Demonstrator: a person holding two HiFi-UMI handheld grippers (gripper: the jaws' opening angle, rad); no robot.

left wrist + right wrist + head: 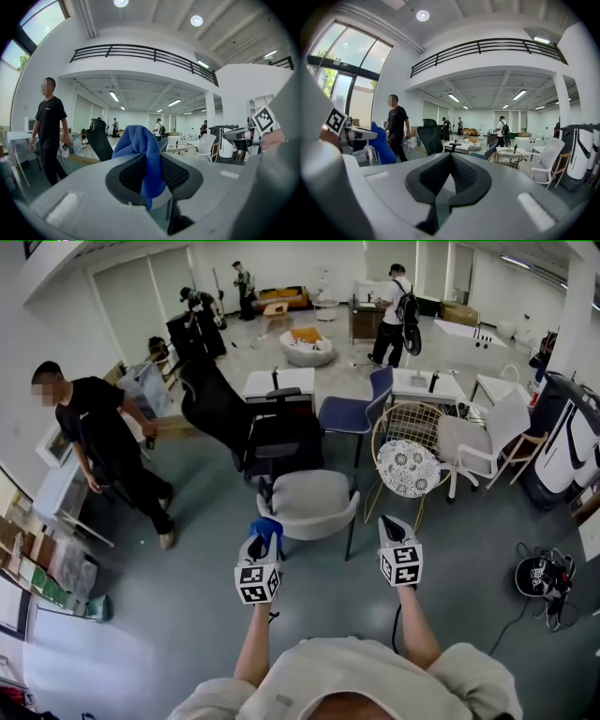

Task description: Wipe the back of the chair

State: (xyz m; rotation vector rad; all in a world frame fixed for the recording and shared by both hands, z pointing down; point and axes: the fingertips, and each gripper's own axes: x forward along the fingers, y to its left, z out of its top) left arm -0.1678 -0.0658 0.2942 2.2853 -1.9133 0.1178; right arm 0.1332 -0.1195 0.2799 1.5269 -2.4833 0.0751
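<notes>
Head view, looking down over a person's forearms into a busy office full of chairs. The left gripper [262, 538] is clamped on a blue cloth [266, 525], which bunches up above the jaws and hangs a little below them. The right gripper [392, 526] is pressed closed with nothing in it.

Just beyond both grippers stands a grey chair [314, 498], the nearest chair and probably the one to wipe. The cloth is held in the air near the chair's near left edge and does not touch it.

How far the wiping has got cannot be settled. The grey shell shows no damp streak, dust line or smear, so this fits a cloth brought up ready to wipe as well as a cloth lifted away after wiping.

Hard to make out:
- From this steep angle, the chair's back and seat merge into one rounded grey shape, and which way the chair faces is unclear.
- Neither gripper view shows the grey chair, because each gripper's own body fills the lower part of its view.
- The cloth hides the left gripper's tips in the head view.

Further off are a black chair [225, 413], a blue chair [356, 409], a wire chair [408, 460] and a white chair [487, 442]. A person in black [103, 446] walks at far left.
</notes>
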